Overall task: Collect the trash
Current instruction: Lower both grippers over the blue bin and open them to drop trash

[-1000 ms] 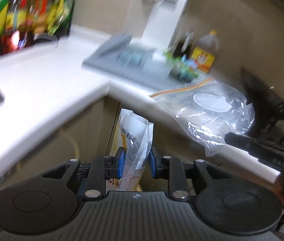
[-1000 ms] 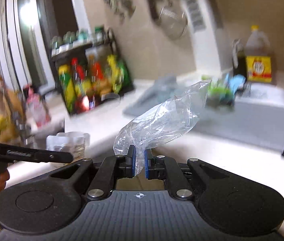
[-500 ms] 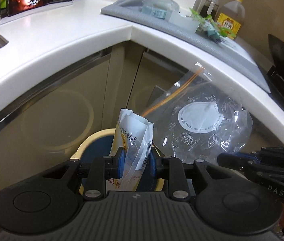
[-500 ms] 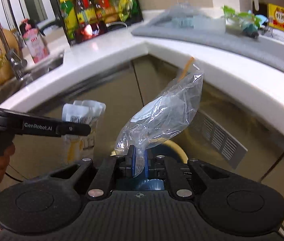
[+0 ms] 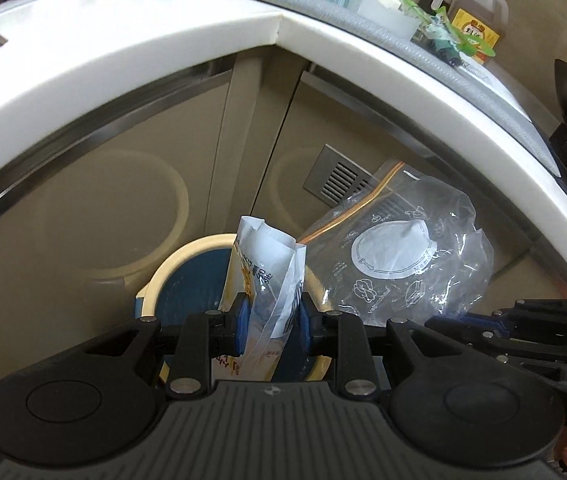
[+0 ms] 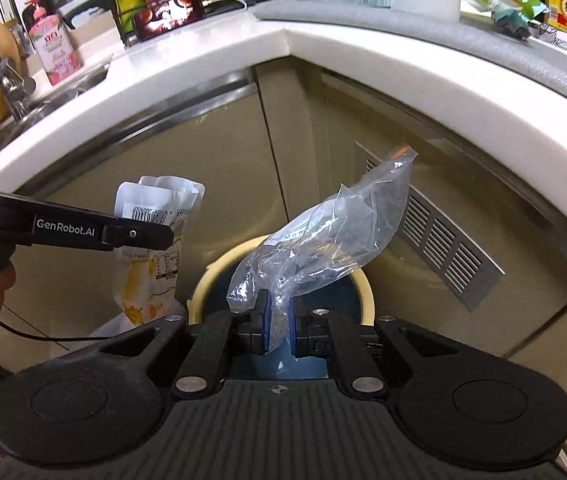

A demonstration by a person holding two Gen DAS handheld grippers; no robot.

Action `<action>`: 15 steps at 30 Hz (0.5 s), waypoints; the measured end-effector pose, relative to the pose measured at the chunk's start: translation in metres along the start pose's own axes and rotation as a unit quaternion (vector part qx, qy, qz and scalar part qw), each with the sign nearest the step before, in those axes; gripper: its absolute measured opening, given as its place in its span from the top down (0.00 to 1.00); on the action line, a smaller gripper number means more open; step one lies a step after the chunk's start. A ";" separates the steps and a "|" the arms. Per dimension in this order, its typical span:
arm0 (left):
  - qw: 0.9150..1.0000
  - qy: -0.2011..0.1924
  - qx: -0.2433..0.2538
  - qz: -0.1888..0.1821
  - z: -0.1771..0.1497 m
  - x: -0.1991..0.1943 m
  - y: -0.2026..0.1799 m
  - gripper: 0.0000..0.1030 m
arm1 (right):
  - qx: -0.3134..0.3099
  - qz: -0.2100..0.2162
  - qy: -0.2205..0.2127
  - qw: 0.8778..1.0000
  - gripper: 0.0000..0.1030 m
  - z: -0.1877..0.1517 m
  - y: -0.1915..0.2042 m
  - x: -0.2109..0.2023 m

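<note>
**Plastic wrappers held over the bin, one in each claw**

Crinkled white pouch (image 5: pixel 261 264) with yellow print and a barcode, pinched upright between the blue pads (image 5: pixel 242 322) of the left gripper (image 5: pixel 271 326); torn top edge curled open, lower part hanging below the jaws. Seen from the right wrist as the same pouch (image 6: pixel 151 248), standing left of the bin and partly hidden behind the left gripper's black finger.

Clear zip bag (image 6: pixel 323 244), crumpled and glossy, clamped at its bottom corner by the right gripper (image 6: pixel 277 330), jaws closed tight on the film. Slanting up and to the right, orange zip strip at the far end. From the left wrist, same bag (image 5: pixel 399 256) showing a round white label and small printed drawings, just right of the pouch, near it but not clearly touching.

Directly below both: round bin (image 5: pixel 151 284) with a cream rim and a blue liner, mouth open upward. Bag hanging over the opening; pouch over the bin's mouth in the left view.

Close behind the bin, beige cabinet doors (image 6: pixel 211 168) meeting in a corner, with a metal vent grille (image 6: pixel 443 248) on the right door. Overhead, thick white counter edge (image 6: pixel 243 52) curving round both sides, overhanging the cabinets. Open space only between the grippers and the doors, above the bin. Grey mat (image 5: pixel 363 28) along the right counter.
</note>
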State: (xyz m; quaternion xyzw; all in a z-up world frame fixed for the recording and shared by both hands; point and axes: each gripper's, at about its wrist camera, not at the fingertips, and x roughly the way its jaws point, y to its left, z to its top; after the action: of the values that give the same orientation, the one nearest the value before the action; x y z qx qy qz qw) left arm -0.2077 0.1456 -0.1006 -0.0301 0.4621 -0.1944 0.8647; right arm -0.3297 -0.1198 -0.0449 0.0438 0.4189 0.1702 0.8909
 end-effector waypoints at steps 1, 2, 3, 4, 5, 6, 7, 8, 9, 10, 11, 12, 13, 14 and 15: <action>1.000 0.003 -0.001 0.000 0.000 0.003 0.001 0.73 | -0.001 -0.001 0.003 1.000 0.90 0.000 0.000 0.004; 1.000 0.005 -0.002 0.001 0.000 0.006 0.000 0.73 | -0.003 -0.002 0.007 1.000 0.90 0.001 0.000 0.008; 1.000 0.007 -0.003 0.001 0.000 0.009 0.000 0.73 | -0.003 -0.003 0.012 1.000 0.90 0.001 0.000 0.012; 1.000 0.010 -0.004 0.001 0.000 0.012 0.001 0.73 | -0.004 -0.003 0.018 1.000 0.90 0.002 0.000 0.017; 1.000 0.013 -0.006 0.001 0.001 0.015 0.002 0.73 | -0.005 -0.003 0.024 1.000 0.90 0.004 -0.001 0.022; 1.000 0.016 -0.007 0.001 0.001 0.019 0.003 0.73 | -0.006 -0.003 0.031 0.999 0.90 0.004 -0.001 0.027; 1.000 0.019 -0.009 0.001 0.002 0.023 0.005 0.73 | -0.006 -0.003 0.039 0.999 0.90 0.005 -0.001 0.031; 1.000 0.022 -0.009 0.001 0.003 0.027 0.005 0.73 | -0.005 -0.002 0.046 0.999 0.90 0.005 -0.002 0.036; 1.000 0.026 -0.011 0.002 0.003 0.031 0.006 0.73 | -0.004 -0.001 0.052 0.999 0.90 0.005 -0.003 0.041; 0.999 0.029 -0.011 0.002 0.004 0.036 0.008 0.73 | -0.003 0.000 0.059 0.998 0.90 0.006 -0.003 0.046; 0.999 0.033 -0.012 0.003 0.004 0.040 0.009 0.73 | -0.002 0.001 0.065 0.998 0.90 0.006 -0.003 0.050; 0.999 0.037 -0.012 0.004 0.005 0.045 0.010 0.73 | -0.002 0.002 0.071 0.997 0.90 0.006 -0.003 0.054; 0.999 0.041 -0.011 0.005 0.006 0.050 0.011 0.73 | -0.003 0.003 0.076 0.997 0.90 0.007 -0.003 0.059; 0.999 0.045 -0.010 0.007 0.006 0.055 0.012 0.73 | -0.005 0.002 0.081 0.997 0.90 0.008 -0.002 0.063; 0.999 0.050 -0.009 0.008 0.006 0.060 0.012 0.73 | -0.008 0.002 0.084 0.996 0.90 0.009 -0.002 0.067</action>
State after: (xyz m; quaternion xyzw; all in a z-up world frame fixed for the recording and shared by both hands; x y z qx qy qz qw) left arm -0.1695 0.1346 -0.1472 -0.0248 0.5066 -0.1845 0.8418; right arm -0.2832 -0.0984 -0.0885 0.0232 0.4912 0.1779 0.8524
